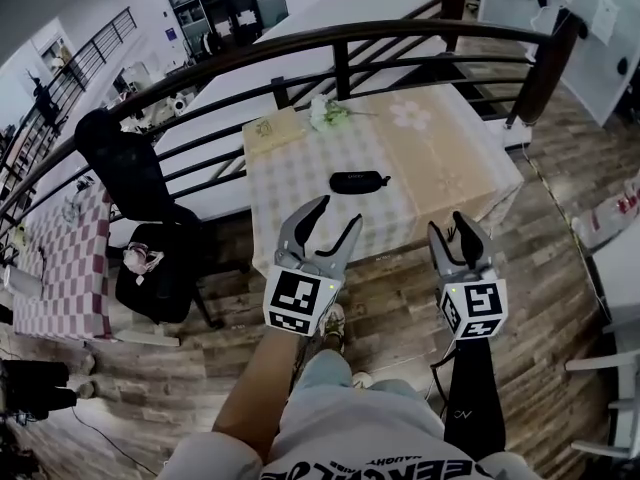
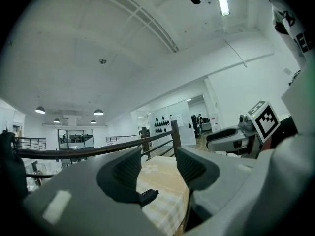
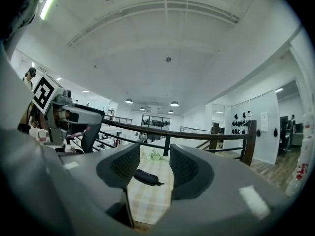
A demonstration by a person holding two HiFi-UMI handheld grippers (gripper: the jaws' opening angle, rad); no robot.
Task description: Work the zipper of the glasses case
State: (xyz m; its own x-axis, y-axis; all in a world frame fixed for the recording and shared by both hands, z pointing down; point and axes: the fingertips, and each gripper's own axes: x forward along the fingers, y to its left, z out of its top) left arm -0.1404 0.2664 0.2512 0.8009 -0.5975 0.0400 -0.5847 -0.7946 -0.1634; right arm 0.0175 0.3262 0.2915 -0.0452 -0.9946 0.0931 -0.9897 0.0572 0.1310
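Note:
The black glasses case lies zipped and flat near the middle of the checked tablecloth. Both grippers hover over the wooden floor, short of the table's near edge and apart from the case. My left gripper is open, its fingers pointing toward the case. To its right, my right gripper is also open and holds nothing. In the left gripper view the case peeks out low behind the left jaw. In the right gripper view the case shows between the open jaws, far ahead.
A dark curved railing runs behind the table. White flowers and a tan board lie at the table's far side. A black chair and a pink checked table stand to the left.

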